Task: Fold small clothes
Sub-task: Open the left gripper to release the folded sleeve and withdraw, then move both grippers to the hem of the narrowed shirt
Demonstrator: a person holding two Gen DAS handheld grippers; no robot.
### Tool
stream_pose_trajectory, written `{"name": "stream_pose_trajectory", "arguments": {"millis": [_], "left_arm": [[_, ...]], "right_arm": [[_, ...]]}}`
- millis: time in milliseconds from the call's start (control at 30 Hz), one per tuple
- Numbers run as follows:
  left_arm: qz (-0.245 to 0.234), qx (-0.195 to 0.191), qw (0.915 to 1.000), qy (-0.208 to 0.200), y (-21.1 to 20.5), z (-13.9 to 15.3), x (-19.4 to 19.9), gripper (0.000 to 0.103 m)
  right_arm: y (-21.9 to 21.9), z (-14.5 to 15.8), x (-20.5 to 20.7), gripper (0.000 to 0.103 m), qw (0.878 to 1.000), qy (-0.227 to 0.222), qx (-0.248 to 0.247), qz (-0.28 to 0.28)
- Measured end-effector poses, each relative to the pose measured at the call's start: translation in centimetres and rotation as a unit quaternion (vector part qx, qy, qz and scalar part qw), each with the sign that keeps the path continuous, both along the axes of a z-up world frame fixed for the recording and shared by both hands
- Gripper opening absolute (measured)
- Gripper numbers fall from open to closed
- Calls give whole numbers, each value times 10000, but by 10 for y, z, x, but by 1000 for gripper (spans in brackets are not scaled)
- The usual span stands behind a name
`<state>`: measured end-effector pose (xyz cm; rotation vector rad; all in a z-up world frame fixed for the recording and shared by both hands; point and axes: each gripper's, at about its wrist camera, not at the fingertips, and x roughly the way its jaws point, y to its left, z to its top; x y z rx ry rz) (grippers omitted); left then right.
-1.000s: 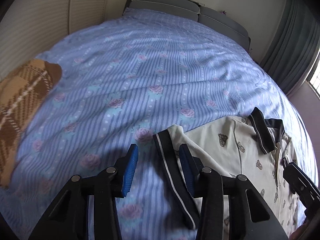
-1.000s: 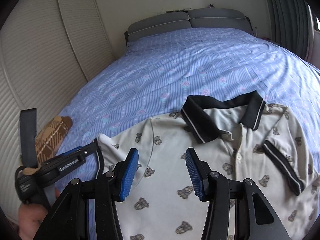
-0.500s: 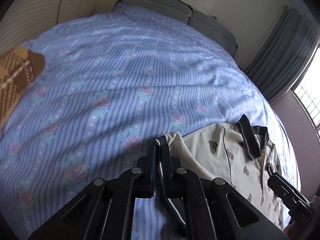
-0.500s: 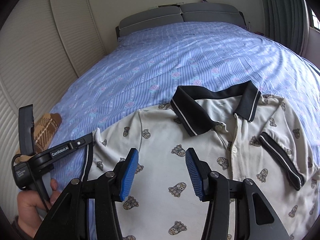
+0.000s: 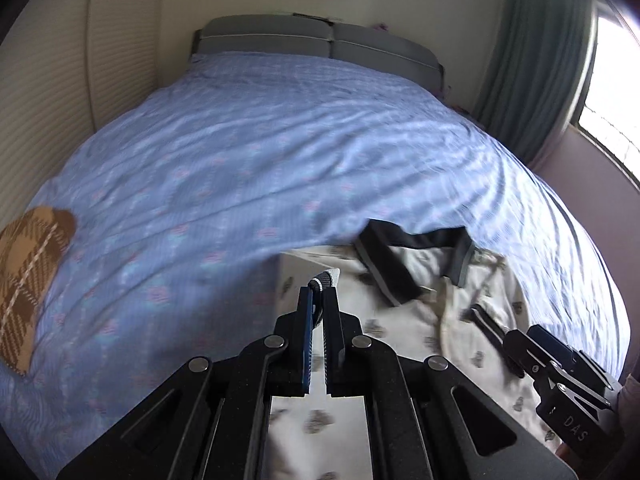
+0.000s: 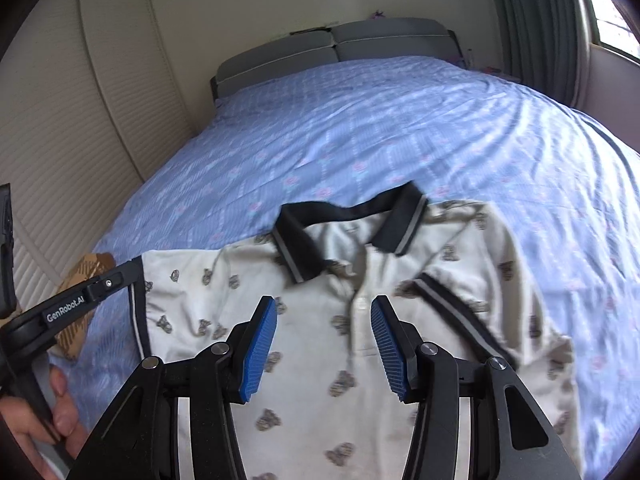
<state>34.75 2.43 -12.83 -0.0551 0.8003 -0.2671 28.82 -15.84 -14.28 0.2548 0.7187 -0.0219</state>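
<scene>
Left tool (image 5: pixel 319 292) apparently pinches polo shirt (image 6: pixel 320 320) sleeve, folded inward.

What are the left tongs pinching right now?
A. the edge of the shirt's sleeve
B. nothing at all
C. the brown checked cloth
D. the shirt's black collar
A. In the left wrist view the left tongs are shut on the dark-trimmed sleeve edge of the polo shirt; the collar lies free beyond them, and the brown checked cloth sits far off to the side.

Right gripper (image 6: pixel 323 346) agape over polo shirt (image 6: pixel 400 320); left gripper (image 6: pixel 134 276) seemingly pinching sleeve.
</scene>
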Motion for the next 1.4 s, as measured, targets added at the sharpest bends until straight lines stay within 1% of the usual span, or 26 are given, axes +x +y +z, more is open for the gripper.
{"name": "stream_pose_trajectory", "arguments": {"millis": [100, 233, 333, 467, 500, 533, 567, 600, 633, 733, 833, 900, 967, 1000, 1067, 1133, 1233, 1333, 1400], "left_arm": [[-228, 52, 9995, 189, -44, -15, 7, 6], [-350, 182, 9986, 361, -77, -42, 17, 6], [-387, 312, 9978, 447, -90, -60, 21, 6], [-388, 492, 9972, 412, -92, -71, 22, 8], [-376, 500, 9972, 397, -90, -70, 20, 15], [-381, 479, 9974, 389, -88, -68, 18, 29], [-395, 467, 9975, 357, -86, -66, 15, 37], [-412, 515, 9975, 259, -83, -59, 8, 51], [-424, 567, 9974, 163, -81, -54, 1, 58], [-388, 705, 9967, -122, -62, -35, -24, 61], [-277, 737, 9968, -106, -38, -32, -41, 61], [-161, 787, 9968, 13, -21, -41, -49, 61], [-16, 814, 9964, 216, -7, -56, -51, 60], [71, 747, 9965, 382, 2, -65, -50, 60], [141, 653, 9965, 499, 10, -75, -50, 60], [161, 718, 9956, 574, 13, -85, -48, 60], [249, 947, 9930, 655, 14, -98, -45, 60], [430, 893, 9929, 653, 25, -102, -46, 61], [528, 931, 9924, 612, 29, -99, -51, 60]], "right_arm": [[-26, 1, -7, 50, 9998, -11, 39, -189], [-56, -6, -11, 50, 9991, 94, 105, -402], [-74, -15, -11, 50, 9982, 206, 196, -520], [-85, -26, -13, 50, 9975, 278, 281, -586], [-86, -28, -13, 50, 9974, 291, 307, -584], [-86, -30, -13, 50, 9973, 305, 333, -576], [-86, -31, -13, 50, 9972, 322, 359, -565], [-85, -32, -13, 50, 9972, 336, 385, -549], [-84, -32, -15, 50, 9971, 337, 413, -535], [-79, -27, -17, 50, 9976, 289, 430, -463], [-73, -19, -21, 50, 9984, 184, 363, -387], [-68, -16, -24, 50, 9986, 158, 378, -340], [-63, -16, -25, 50, 9988, 157, 360, -290], [-60, -16, -27, 50, 9989, 168, 345, -265], [-54, -18, -28, 50, 9990, 207, 338, -215], [-51, -21, -29, 50, 9990, 263, 324, -175], [-48, -22, -32, 50, 9991, 295, 268, -142], [-49, -23, -34, 50, 9992, 336, 185, -142], [-50, -25, -36, 50, 9990, 388, 145, -157]]}}
